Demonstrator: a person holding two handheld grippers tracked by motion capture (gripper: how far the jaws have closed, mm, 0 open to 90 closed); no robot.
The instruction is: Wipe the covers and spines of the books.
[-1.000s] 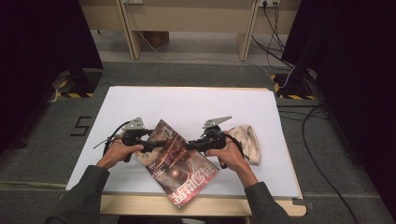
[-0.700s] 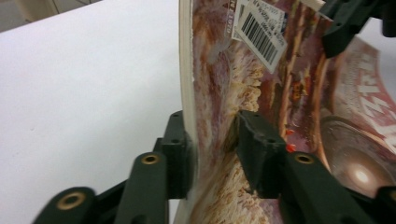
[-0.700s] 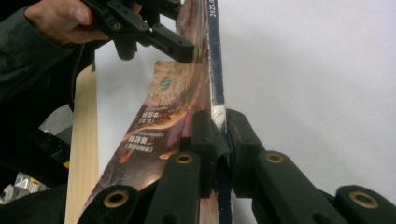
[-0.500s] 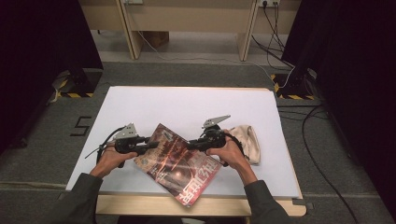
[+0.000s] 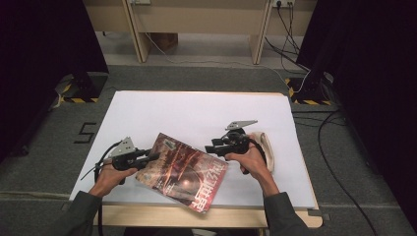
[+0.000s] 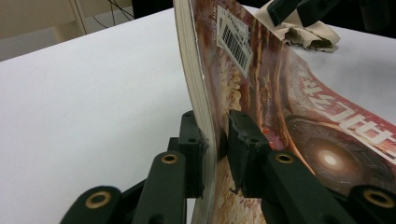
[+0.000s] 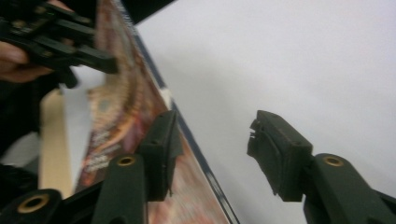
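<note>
A magazine [image 5: 184, 169] with a reddish cover lies askew near the table's front edge. My left gripper [image 5: 156, 157] has just closed on its left edge. In the left gripper view the pads press on the page block [image 6: 201, 93] from both sides, left gripper [image 6: 215, 135] shut. My right gripper [image 5: 210, 148] hovers at the magazine's upper right corner. Its jaws have just been opening. In the right gripper view the right gripper [image 7: 212, 140] stands open, with the magazine's edge [image 7: 187, 135] beside the left pad, unpressed. The left gripper [image 7: 88, 56] shows farther off.
A folded beige cloth [image 5: 264, 147] lies to the right, behind the right hand, and appears again as cloth [image 6: 310, 35]. The white table top [image 5: 196, 113] stretches behind the magazine. The magazine's lower corner reaches the wooden front edge [image 5: 147, 216].
The right gripper has opened and let go of the magazine, drawing back to the right. The left gripper has shut on the left edge and moved left with it.
</note>
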